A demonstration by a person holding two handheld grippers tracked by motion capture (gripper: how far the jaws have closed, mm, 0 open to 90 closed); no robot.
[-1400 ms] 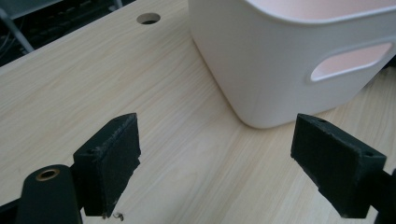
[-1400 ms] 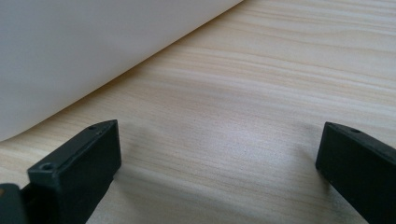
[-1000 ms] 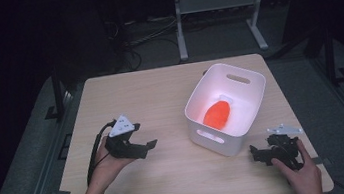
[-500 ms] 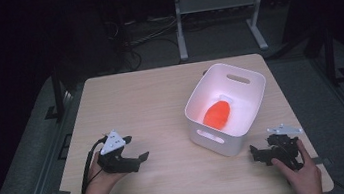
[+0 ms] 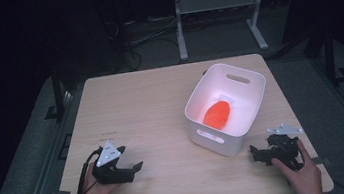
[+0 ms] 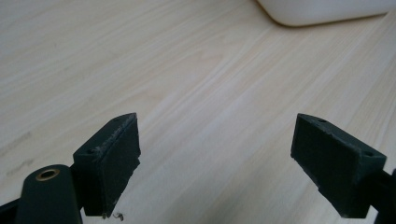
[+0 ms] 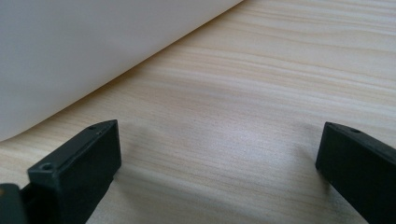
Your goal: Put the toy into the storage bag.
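A white plastic bin point(image 5: 245, 92) with handle slots stands on the right half of the wooden table point(image 5: 146, 105). An orange object point(image 5: 216, 114) lies on the bin's floor. My left gripper point(image 5: 136, 169) rests low on the table near the front left edge, held by a hand, jaws open with bare wood between them point(image 6: 215, 154). My right gripper point(image 5: 255, 154) sits at the front right, just beside the bin's near corner, also open and empty point(image 7: 219, 158). The bin's white wall point(image 7: 93, 51) rises close ahead in the right gripper view, and its base point(image 6: 322, 9) lies farther off in the left gripper view.
The table's front edge runs just behind both hands. A white metal stand point(image 5: 213, 6) and cables lie on the dark floor beyond the table's far side. Open wood stretches between the two grippers and across the table's left half.
My left gripper has drawn back toward the front edge of the table and come down lower. The right gripper and the bin have stayed where they were.
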